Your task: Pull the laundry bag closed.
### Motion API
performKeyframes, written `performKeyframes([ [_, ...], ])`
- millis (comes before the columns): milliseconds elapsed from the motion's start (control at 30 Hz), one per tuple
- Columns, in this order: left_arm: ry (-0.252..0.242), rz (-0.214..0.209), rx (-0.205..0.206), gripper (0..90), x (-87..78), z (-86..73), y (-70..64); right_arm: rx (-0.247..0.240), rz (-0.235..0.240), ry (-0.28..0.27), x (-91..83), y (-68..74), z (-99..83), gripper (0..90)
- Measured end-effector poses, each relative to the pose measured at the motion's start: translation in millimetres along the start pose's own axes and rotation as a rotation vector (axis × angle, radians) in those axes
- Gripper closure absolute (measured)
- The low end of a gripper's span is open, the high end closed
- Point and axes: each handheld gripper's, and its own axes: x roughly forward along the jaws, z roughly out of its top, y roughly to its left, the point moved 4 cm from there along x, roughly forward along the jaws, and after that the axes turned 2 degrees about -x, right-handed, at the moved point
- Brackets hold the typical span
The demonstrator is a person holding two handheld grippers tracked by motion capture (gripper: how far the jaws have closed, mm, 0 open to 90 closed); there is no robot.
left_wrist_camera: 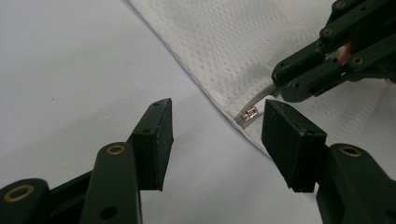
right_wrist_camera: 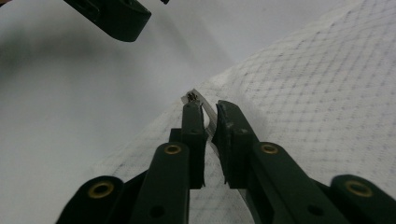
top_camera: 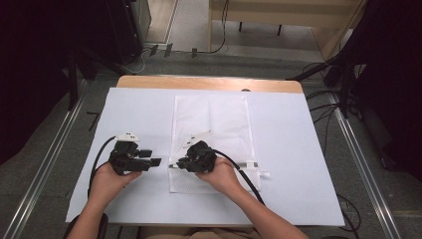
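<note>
Gripper work at the zipper is under way: the right gripper [right_wrist_camera: 210, 112] is nearly closed on the zipper strip [left_wrist_camera: 261, 99] at the near left edge of the white mesh laundry bag [top_camera: 214, 124], which lies flat on the table [top_camera: 298, 149]. Just beside that edge the left gripper [left_wrist_camera: 215, 126] is held wide open, grasping nothing. The zipper slider [left_wrist_camera: 251, 112] is judged not yet pulled; nearly all of the zipping remains.

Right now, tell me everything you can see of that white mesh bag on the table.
The white mesh bag is a flat rectangle of fine netted fabric, lying lengthwise away from the person on the white-covered table. A zipper with a small metal slider runs across near its close end. The right gripper pinches the zipper's end at the bag's left edge; the left gripper is open just beside it, not touching.
</note>
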Motion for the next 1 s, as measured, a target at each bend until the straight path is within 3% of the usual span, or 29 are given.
performKeyframes([
  [233,-0.002,0.003,-0.001,43.8,-0.1,0.0,0.4,-0.003,-0.001,0.028,9.4,-0.1,-0.9,82.2],
  [500,0.002,0.002,0.004,43.8,0.1,0.0,0.6,0.011,0.004,0.022,15.5,-0.1,2.5,80.3],
  [667,-0.001,0.006,0.002,43.7,-0.1,-0.2,0.8,-0.004,-0.005,0.030,19.5,1.1,3.8,83.0],
  [800,-0.003,0.005,-0.002,43.7,0.0,-0.3,0.9,-0.044,-0.005,0.021,16.9,5.8,6.0,86.4],
  [1000,-0.001,0.004,0.005,43.7,0.9,-0.4,0.4,-0.059,-0.004,0.035,19.8,8.7,5.8,85.3],
])
